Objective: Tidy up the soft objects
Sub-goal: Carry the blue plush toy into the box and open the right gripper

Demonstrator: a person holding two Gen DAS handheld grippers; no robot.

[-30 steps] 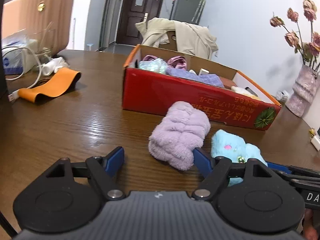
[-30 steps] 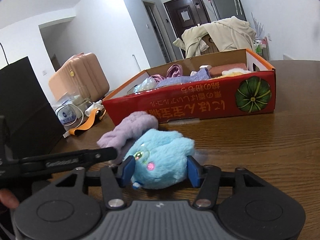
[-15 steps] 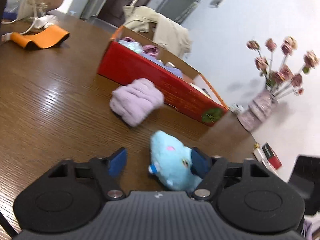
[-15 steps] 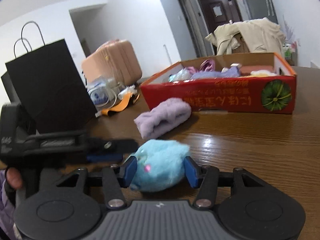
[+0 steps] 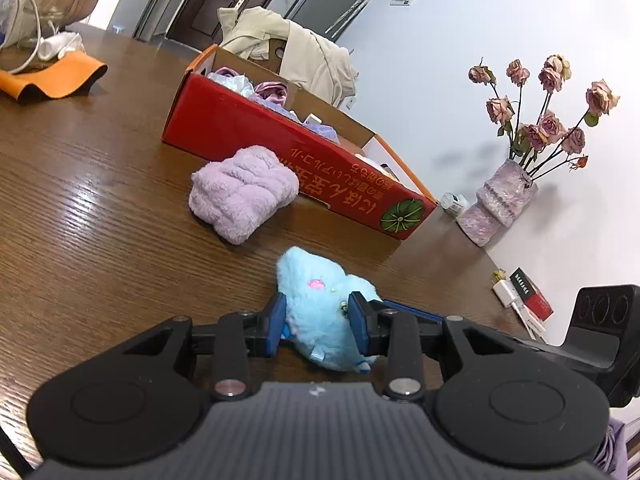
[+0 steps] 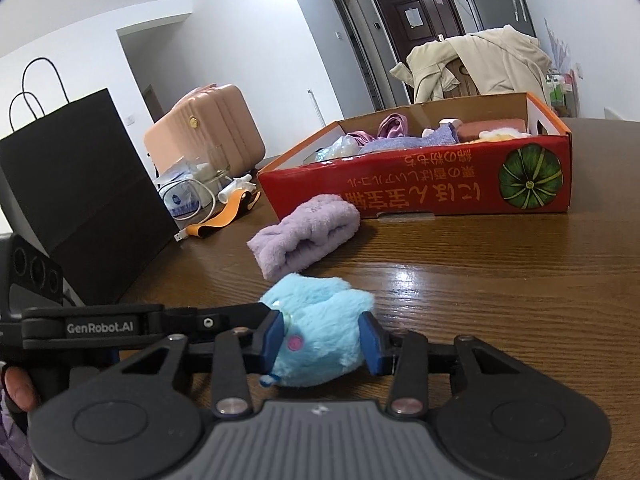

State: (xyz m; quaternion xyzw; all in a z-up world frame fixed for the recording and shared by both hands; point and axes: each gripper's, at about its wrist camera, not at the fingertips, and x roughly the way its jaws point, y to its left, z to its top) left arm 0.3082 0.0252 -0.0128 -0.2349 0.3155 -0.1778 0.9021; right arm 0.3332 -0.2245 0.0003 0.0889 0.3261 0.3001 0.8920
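Note:
A light blue plush toy (image 5: 324,304) sits on the brown wooden table, pinched from two sides. My left gripper (image 5: 318,326) is shut on the plush toy. My right gripper (image 6: 322,340) is also shut on the same plush toy (image 6: 320,328), its blue pads pressing the fur. A folded lilac fluffy towel (image 5: 242,194) lies on the table just beyond, against the red cardboard box (image 5: 256,136). The towel (image 6: 304,236) and the red box (image 6: 420,188) show in the right wrist view too. The box holds several soft items.
An orange strap (image 5: 52,80) and white cables lie at the far left. A black paper bag (image 6: 76,196) stands left of the plush. A vase of dried roses (image 5: 504,200) stands at the table's right edge. A chair with a beige coat (image 5: 292,52) is behind the box.
My left gripper swung right from beside the lilac towel to the blue plush and closed on it. My right gripper kept its hold, and the plush moved back from the towel.

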